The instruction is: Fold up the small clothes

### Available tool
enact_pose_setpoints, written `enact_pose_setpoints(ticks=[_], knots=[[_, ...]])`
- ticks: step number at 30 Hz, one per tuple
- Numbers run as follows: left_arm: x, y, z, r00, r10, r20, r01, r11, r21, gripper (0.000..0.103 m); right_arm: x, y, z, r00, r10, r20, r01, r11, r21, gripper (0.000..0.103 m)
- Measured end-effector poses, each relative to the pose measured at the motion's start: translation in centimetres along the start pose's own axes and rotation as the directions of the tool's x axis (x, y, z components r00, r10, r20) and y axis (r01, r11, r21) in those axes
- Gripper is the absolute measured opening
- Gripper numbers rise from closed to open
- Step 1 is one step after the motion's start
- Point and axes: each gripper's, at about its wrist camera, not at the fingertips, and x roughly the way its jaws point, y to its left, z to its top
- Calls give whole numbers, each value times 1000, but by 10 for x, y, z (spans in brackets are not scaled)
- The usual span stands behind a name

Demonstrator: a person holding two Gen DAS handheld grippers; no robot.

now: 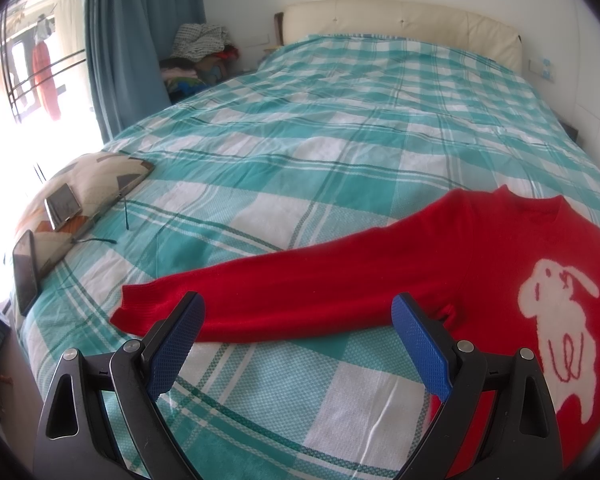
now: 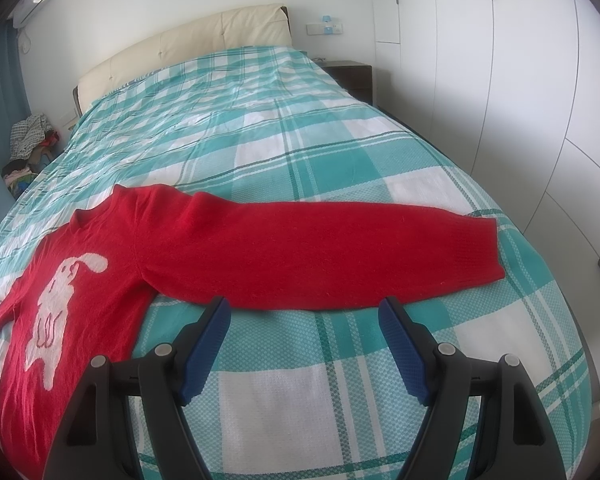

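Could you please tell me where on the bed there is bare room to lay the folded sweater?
Free: the teal checked bedspread between the cream headboard and the red knitted rabbit sweater. Crowded: the patterned pillow corner, bearing two phones.

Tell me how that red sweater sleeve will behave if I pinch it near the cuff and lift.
The red sweater looks like soft fuzzy knit, so the sleeve will probably droop limply from the right tool. It lies flat on the checked bedspread, so it likely drags rather than slides freely.
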Motion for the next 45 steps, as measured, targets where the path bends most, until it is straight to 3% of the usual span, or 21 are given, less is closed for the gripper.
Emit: enact_pose_setpoints(ticks=[19, 22, 25, 27, 29, 32, 35, 39, 42, 45], knots=[[0, 1, 0, 1000, -6, -1, 6, 1000, -4, 95, 1, -1, 0, 1000, 1, 0, -1, 1000, 3, 76], [-1, 3, -1, 1000, -18, -1, 18, 1000, -20, 95, -1, -20, 7, 999, 53, 7, -53, 995, 86, 76], [-4, 5, -1, 999, -41, -6, 41, 998, -45, 95, -9, -75, 18, 988, 141, 68, -155, 936, 317, 76], [-5, 5, 0, 998, -54, -12, 53, 997, -56, 96, -13, -120, 19, 976, 179, 121, -215, 849, 483, 76], [-6, 4, 0, 998, -56, -14, 55, 997, -61, 96, -12, -158, 14, 969, 199, 143, -245, 755, 608, 83], [-5, 6, 1, 998, -54, -12, 53, 997, -53, 96, -1, -190, 5, 962, 248, 112, -255, 674, 694, 86], [-5, 3, 0, 999, -45, -14, 44, 998, -46, 96, 11, -205, -3, 960, 269, 79, -240, 643, 727, 86], [-2, 3, -1, 999, -35, -26, 33, 998, -47, 96, 41, -219, -10, 938, 343, 56, -265, 601, 754, 86], [-1, 3, -2, 999, -28, -33, 26, 999, -44, 96, 61, -228, -10, 919, 389, 63, -291, 561, 775, 76], [2, 2, -4, 999, -26, -42, 25, 999, -39, 96, 76, -227, -1, 903, 426, 52, -318, 581, 749, 57]])
